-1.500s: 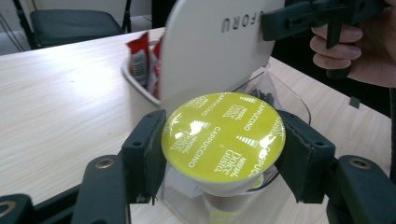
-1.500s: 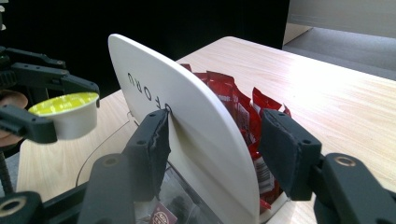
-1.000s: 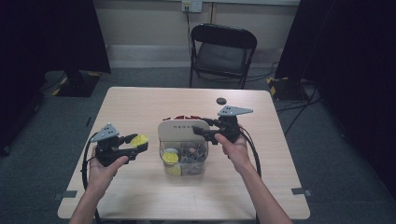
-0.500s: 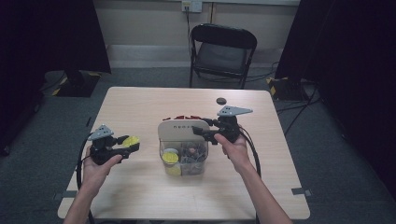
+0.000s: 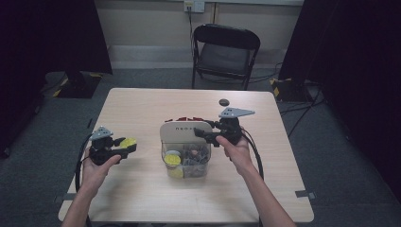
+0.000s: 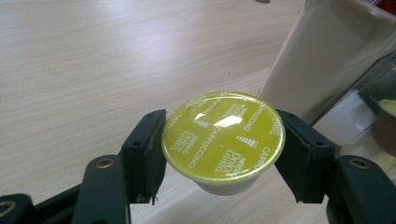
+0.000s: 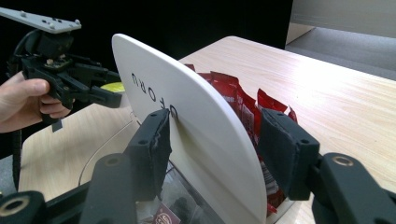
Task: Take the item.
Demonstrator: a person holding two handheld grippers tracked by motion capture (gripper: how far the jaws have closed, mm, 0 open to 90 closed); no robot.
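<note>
Left gripper (image 5: 124, 147), left of centre, low over table (image 5: 142, 109), pinches one yellow capsule (image 6: 223, 135). Right gripper (image 5: 204, 135), centre frame, jaws spread astride box's white divider (image 7: 187, 121). Two grippers, one box (image 5: 185, 156).

Capsule (image 6: 223, 135) lies left of the container (image 5: 185, 151); chair (image 5: 226, 52) behind table (image 5: 142, 198).

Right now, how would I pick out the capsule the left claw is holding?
Start at the clear organiser box mid-table with its white panel, then look left to the left claw. Between its jaws sits a small coffee capsule, held off the table. Its yellow-green foil lid reads "Cappuccino", and unlike the capsules in the box, it is out on its own.
</note>
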